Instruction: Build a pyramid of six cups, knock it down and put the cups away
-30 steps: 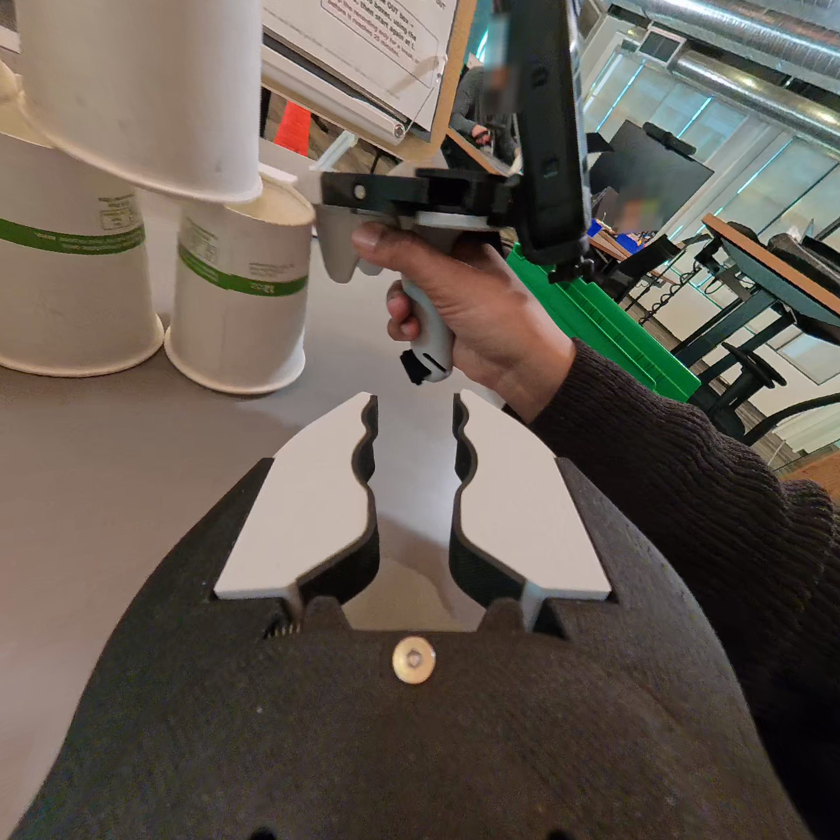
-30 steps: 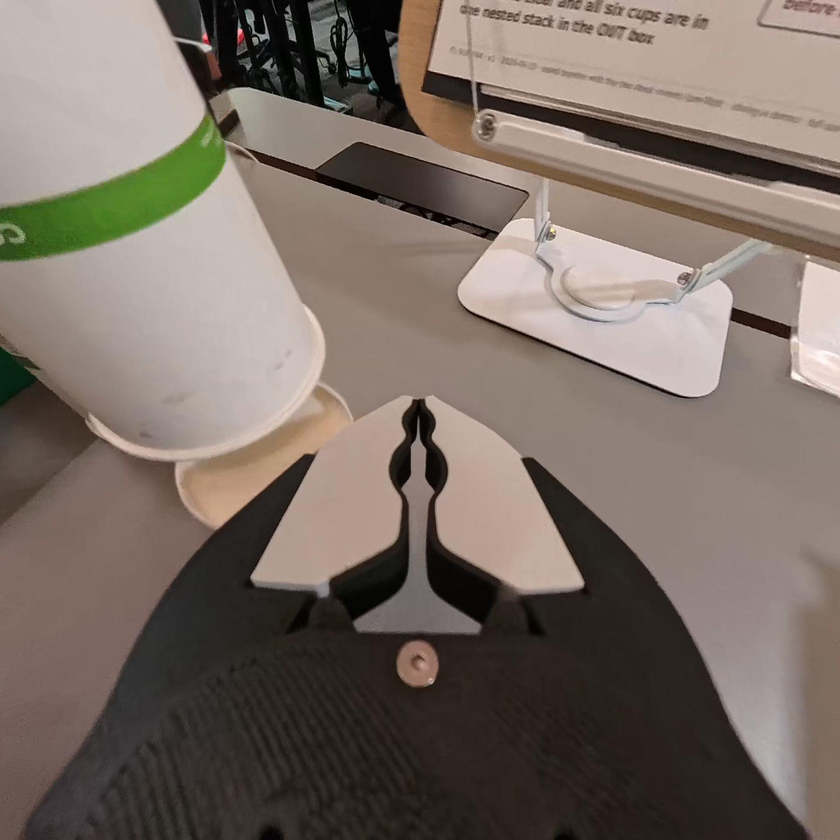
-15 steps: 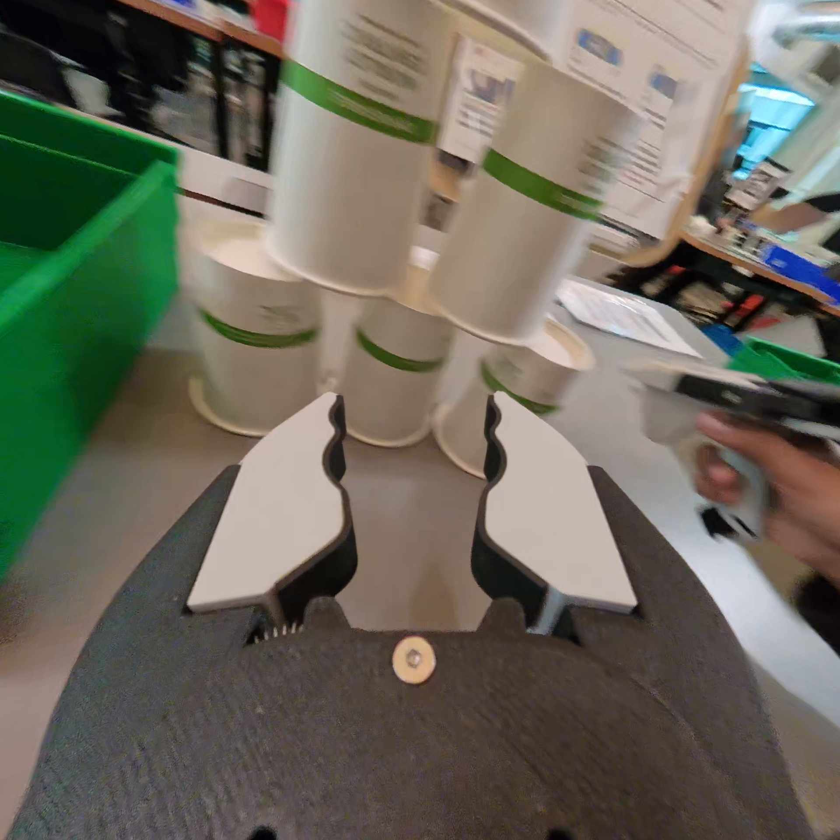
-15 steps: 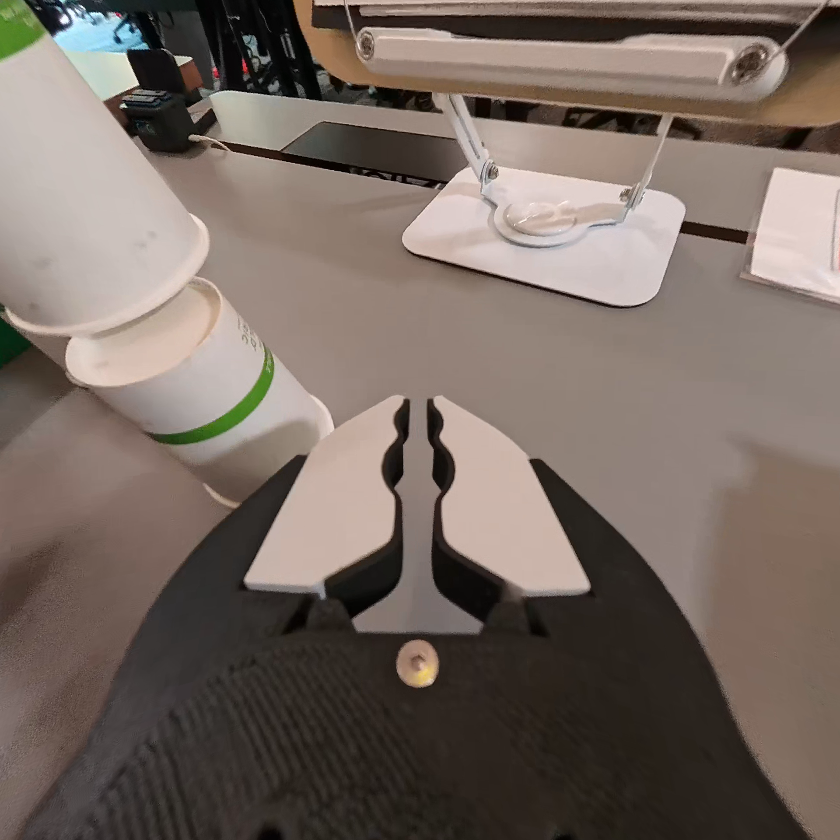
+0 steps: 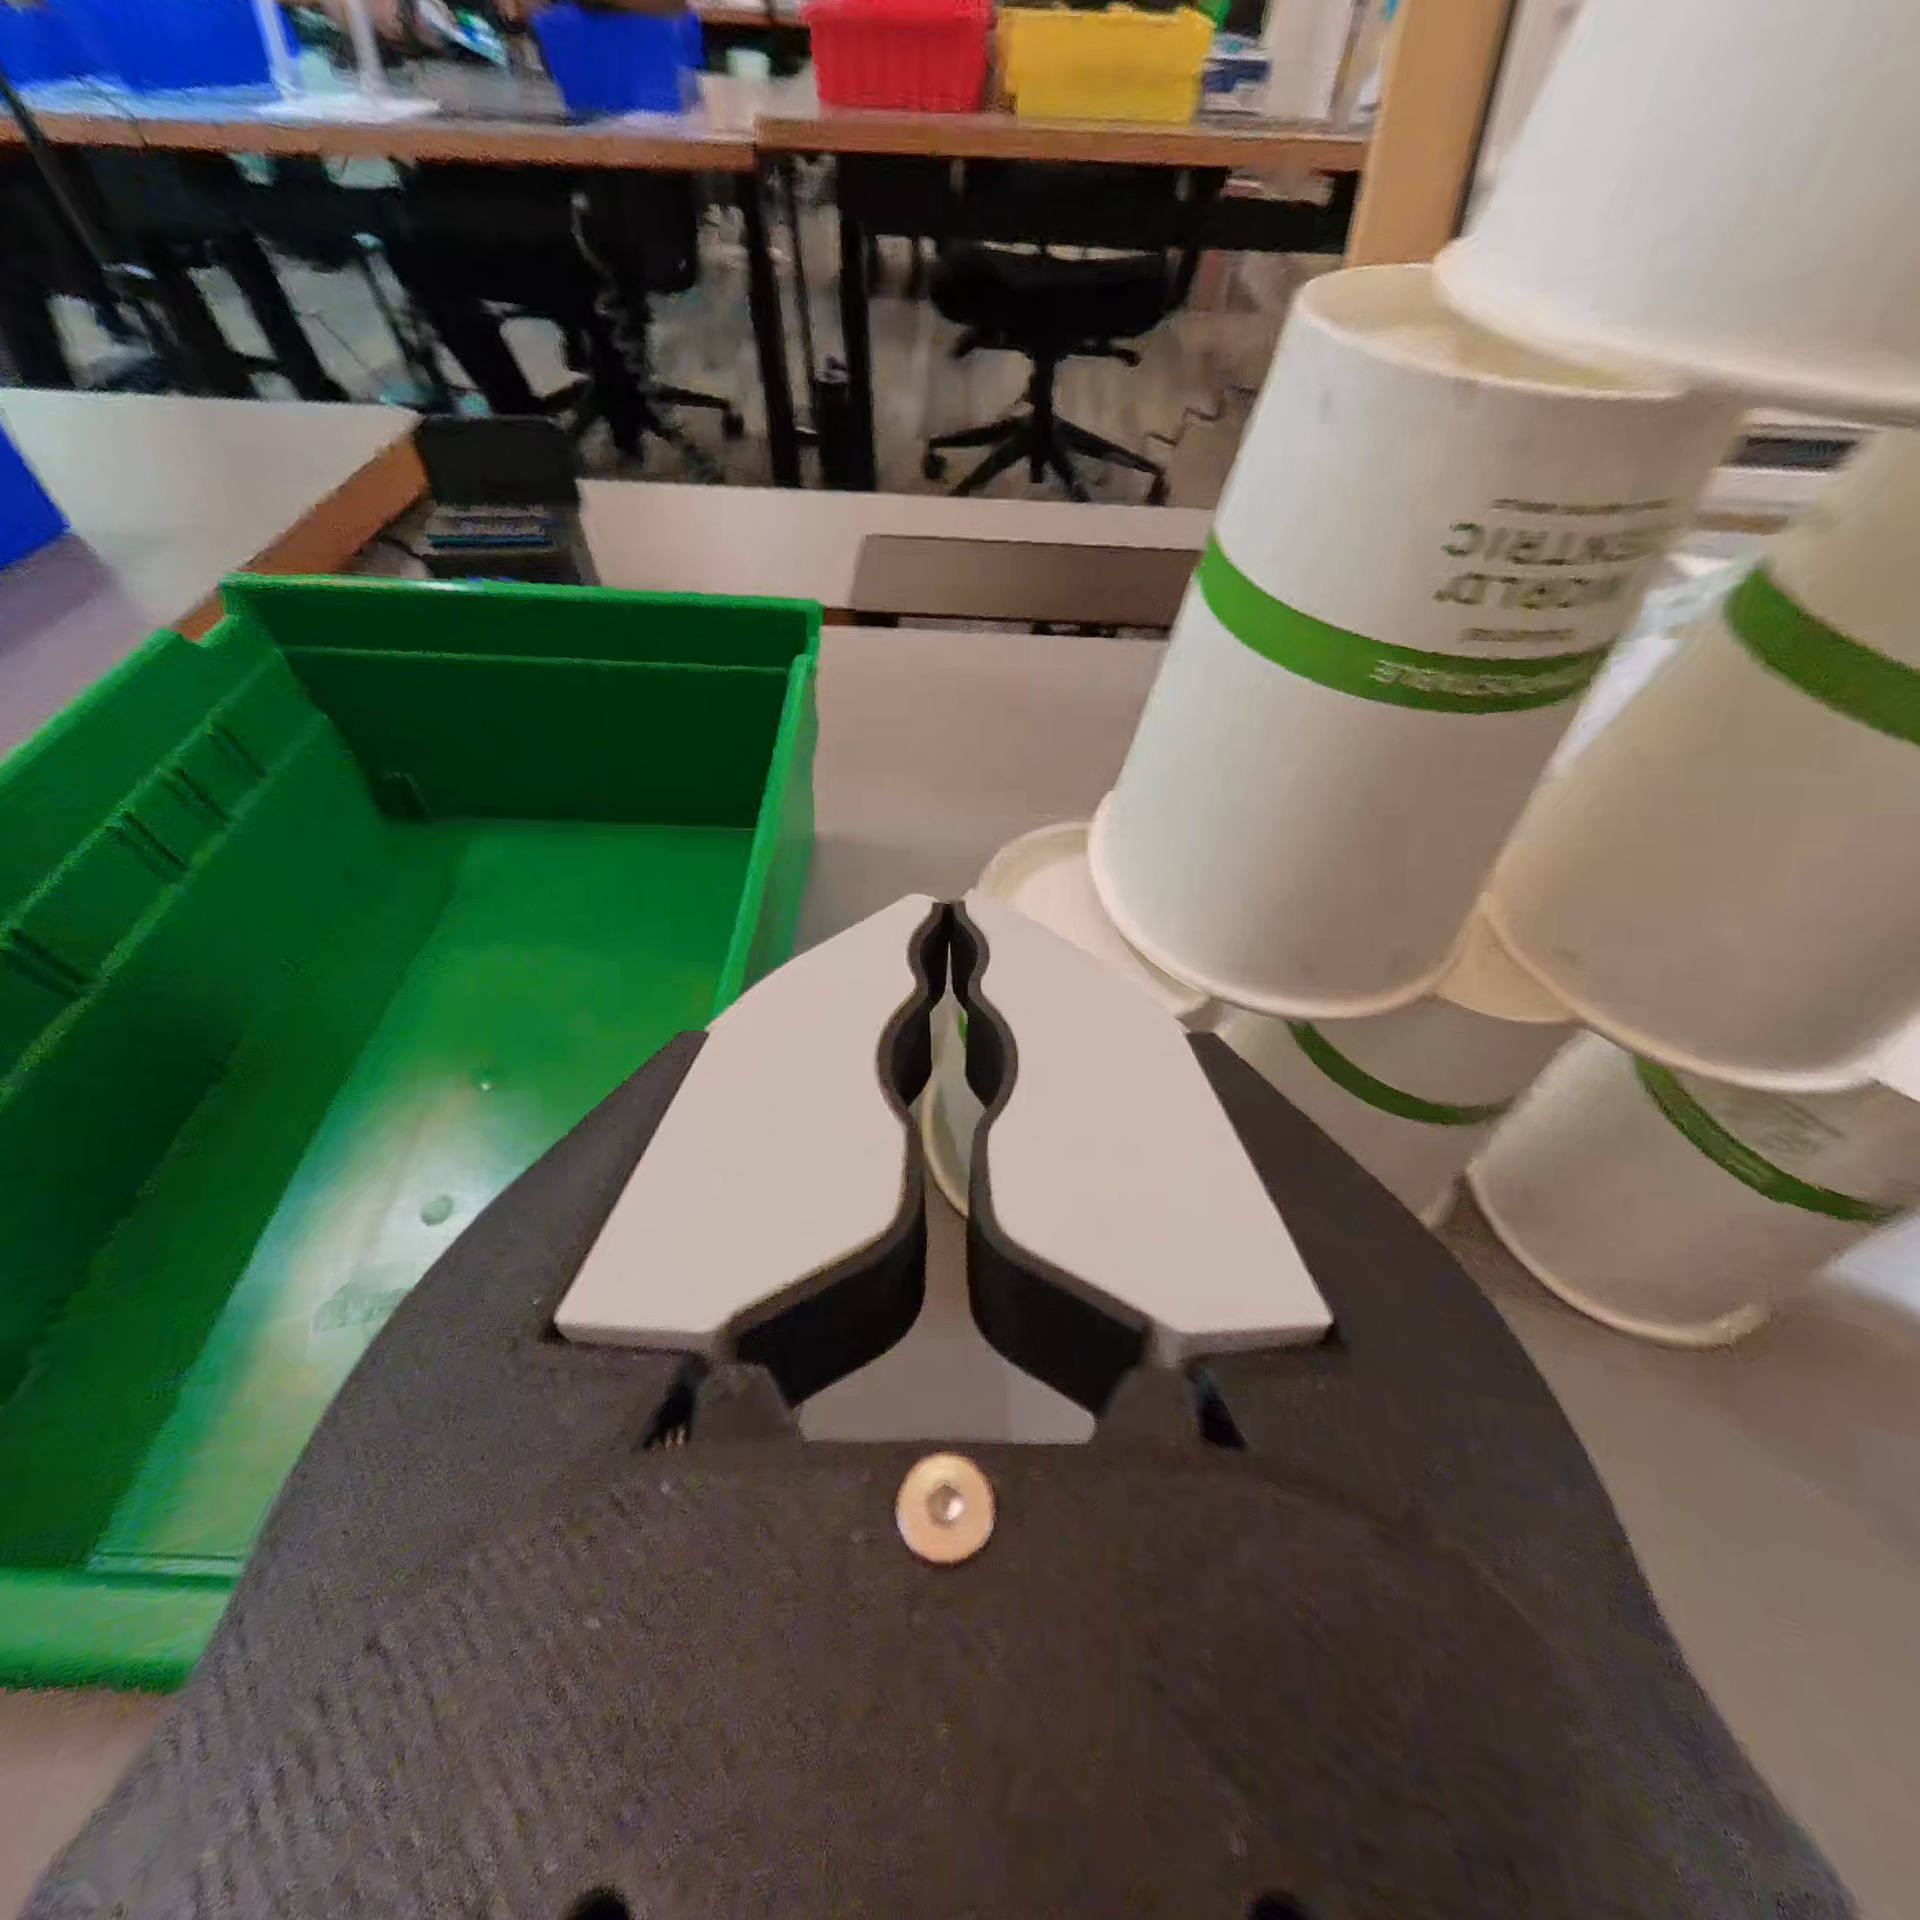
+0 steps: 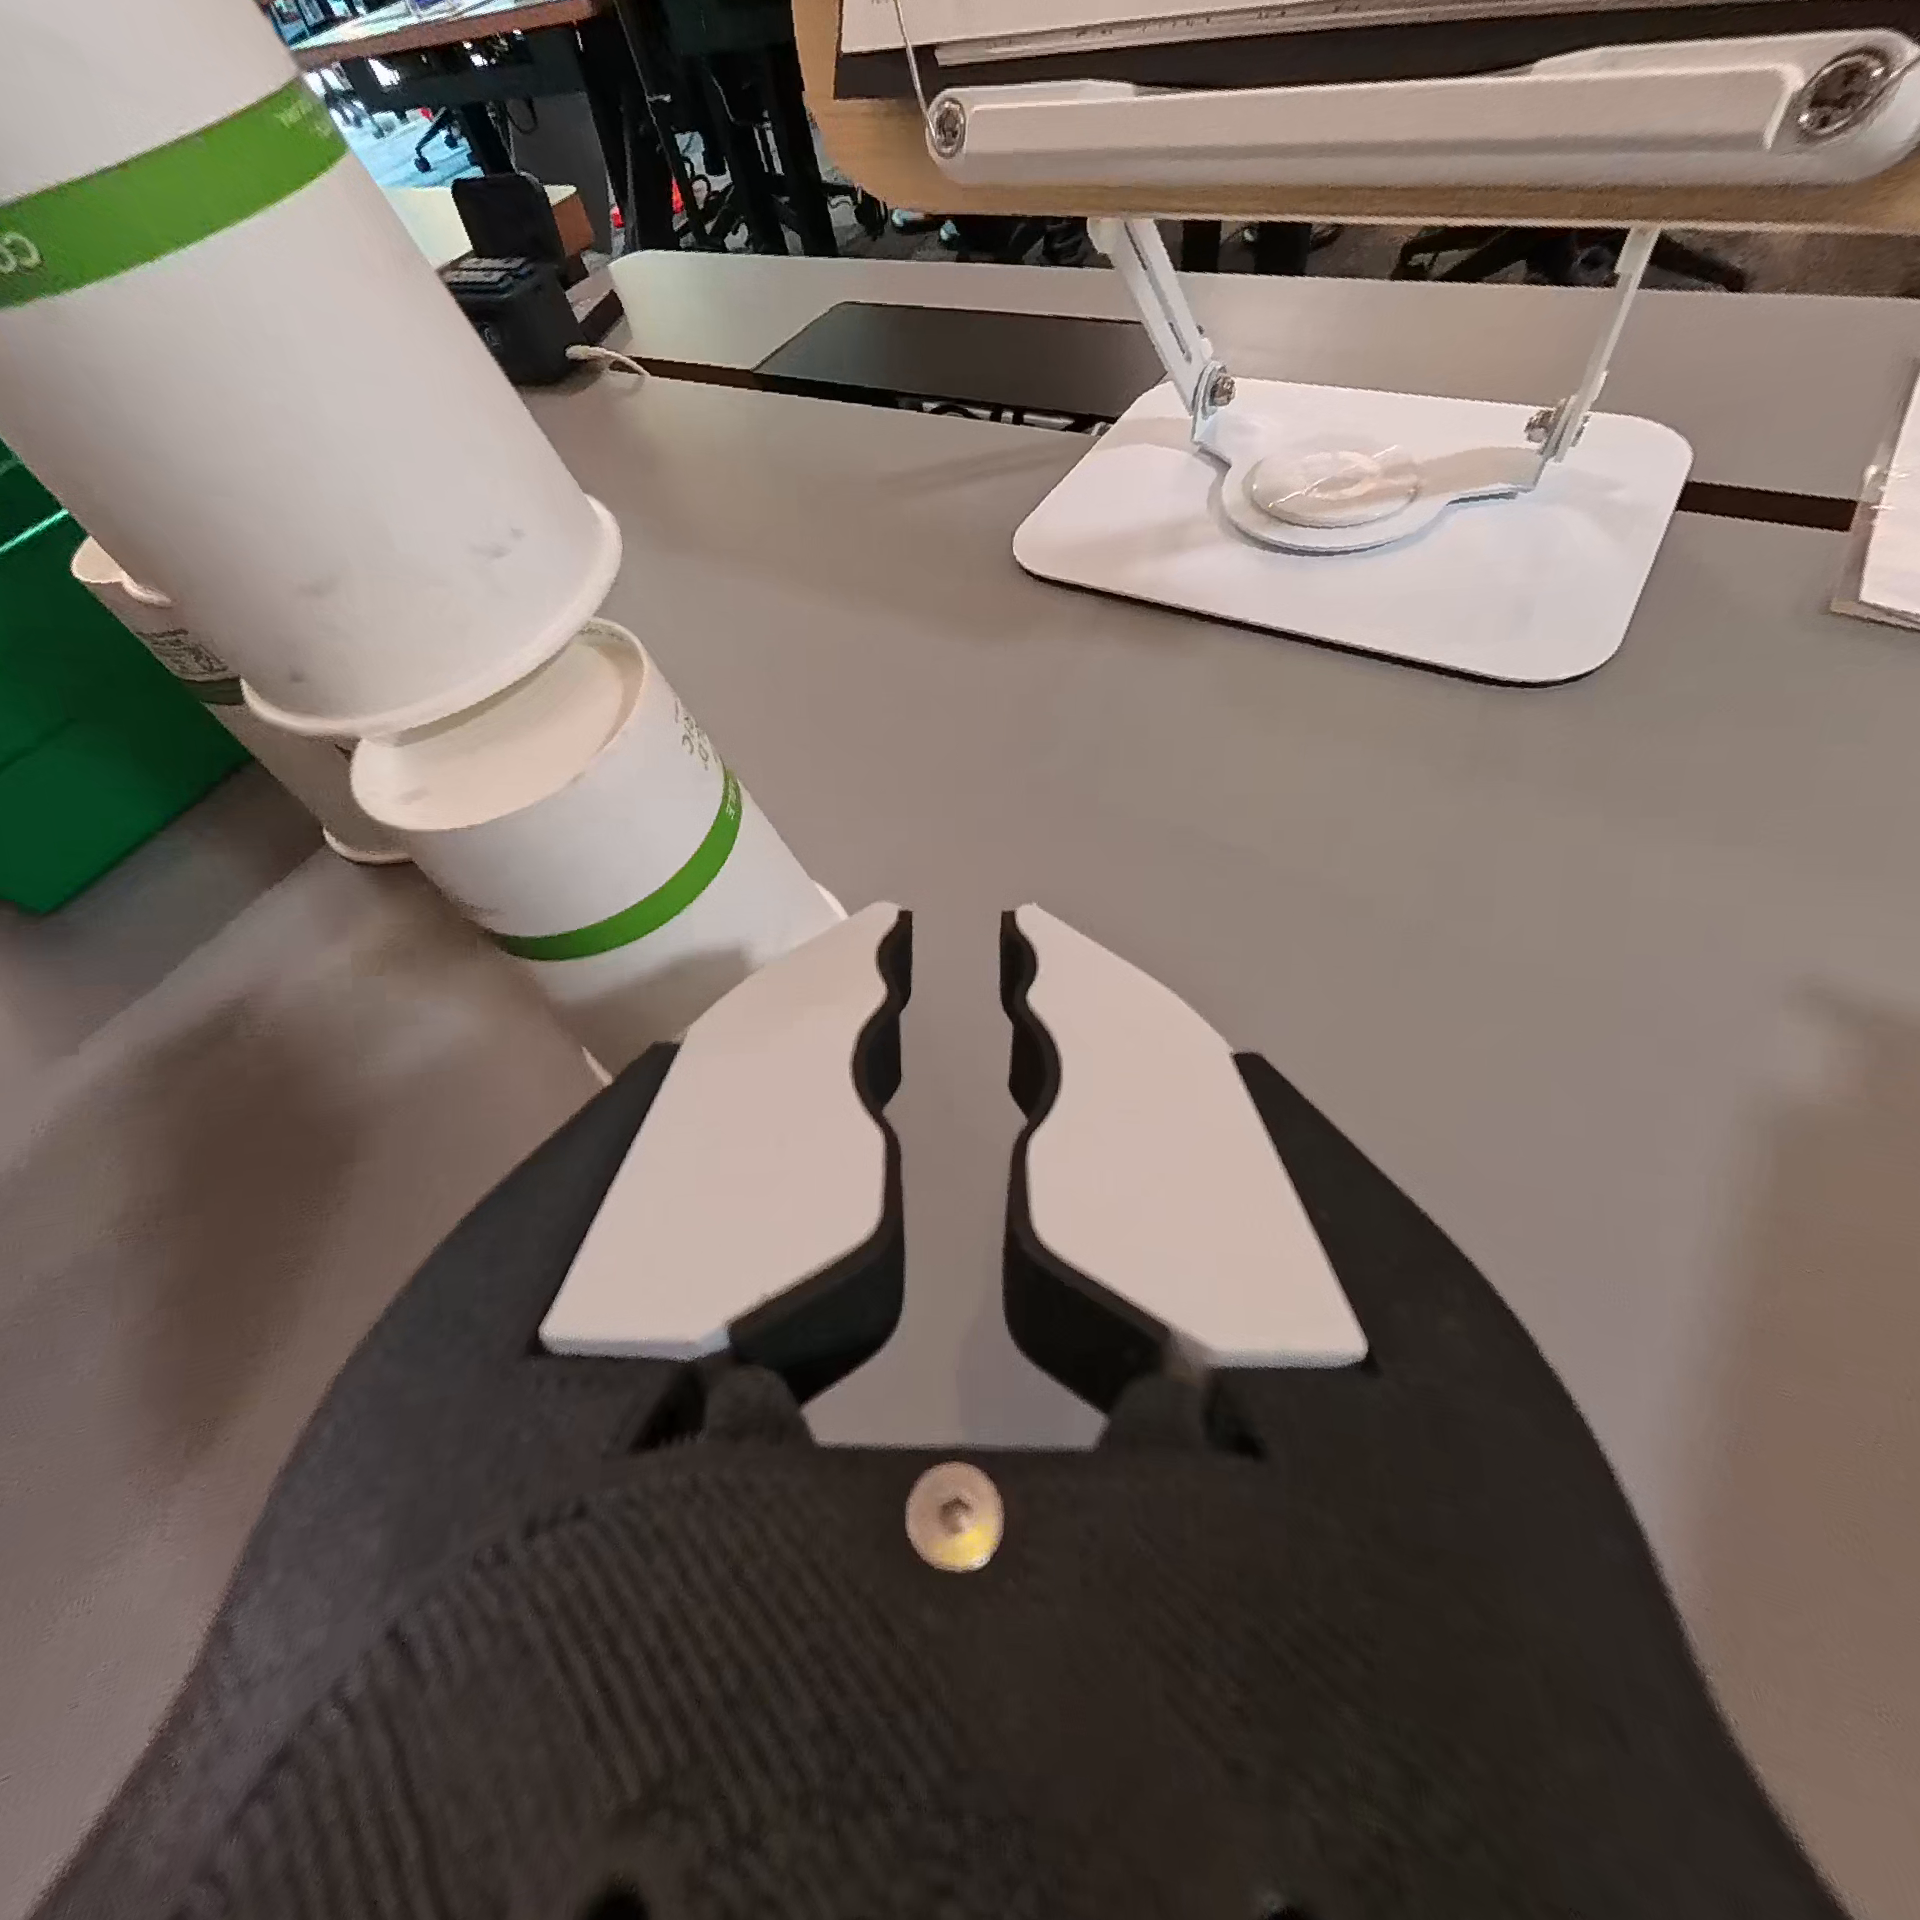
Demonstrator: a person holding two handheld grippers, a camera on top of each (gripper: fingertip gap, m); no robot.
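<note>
Several white paper cups with green bands stand upside down in a pyramid on the grey table. In the left wrist view the pyramid fills the right side, with a second-tier cup [image 5: 1351,727] over a bottom-row cup [image 5: 1049,883]. My left gripper [image 5: 948,920] is shut, its tips at that bottom cup's upper left edge; I cannot tell whether they touch it. In the right wrist view an upper cup [image 6: 291,416] rests on a lower cup [image 6: 582,831] at the left. My right gripper [image 6: 956,920] is slightly open and empty, just right of the lower cup.
An open green bin [image 5: 436,935], nothing in it, stands left of the cups; its corner also shows in the right wrist view [image 6: 62,748]. A white stand base [image 6: 1351,540] holding a board stands at the back right. Desks, chairs and coloured bins are beyond.
My left gripper has swung left, from facing the other hand to facing the bin and cups, and has closed. My right gripper has drawn back from the cups and opened a little.
</note>
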